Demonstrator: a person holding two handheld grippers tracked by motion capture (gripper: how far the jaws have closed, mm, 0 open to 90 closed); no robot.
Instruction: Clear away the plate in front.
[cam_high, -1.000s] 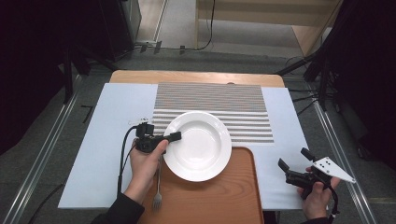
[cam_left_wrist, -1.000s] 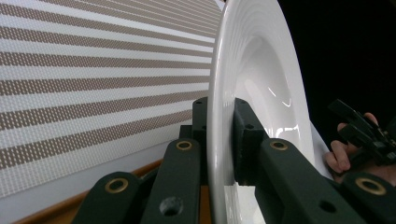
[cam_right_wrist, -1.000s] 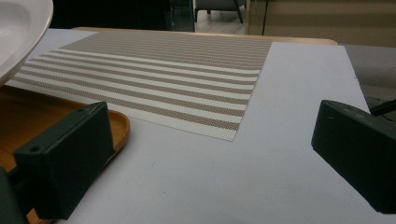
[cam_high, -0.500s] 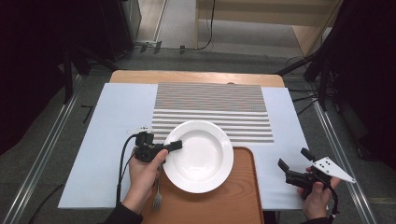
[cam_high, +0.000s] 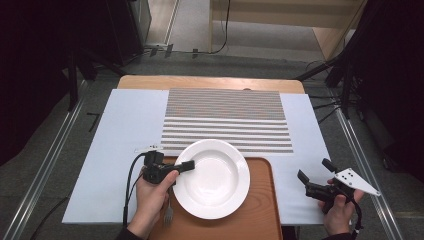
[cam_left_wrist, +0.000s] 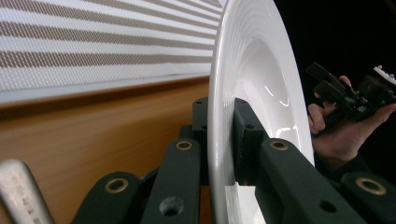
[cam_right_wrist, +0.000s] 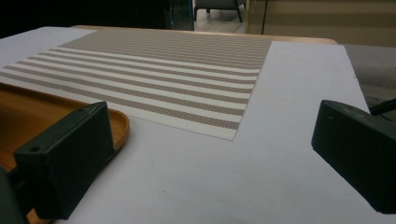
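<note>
In the high view, a white plate (cam_high: 216, 178) is being held at its left rim by the left gripper (cam_high: 186, 165), whose jaws are being pressed onto that rim. The plate is being carried over the far part of a wooden tray (cam_high: 262, 212) at the near edge of the table, its far rim overlapping a striped placemat (cam_high: 227, 117). A fork (cam_high: 168, 215) is being seen on the tray just beside the left hand (cam_high: 150, 197). At the near right, the right gripper (cam_high: 315, 173) is being held spread apart, with nothing between its jaws.

In the left gripper view, the plate (cam_left_wrist: 252, 70) is being pinched edge-on between the two black jaws.

In the right gripper view, the jaws are being kept wide apart over the white table cover (cam_right_wrist: 261, 172), with the tray (cam_right_wrist: 28, 112) at the left.
</note>
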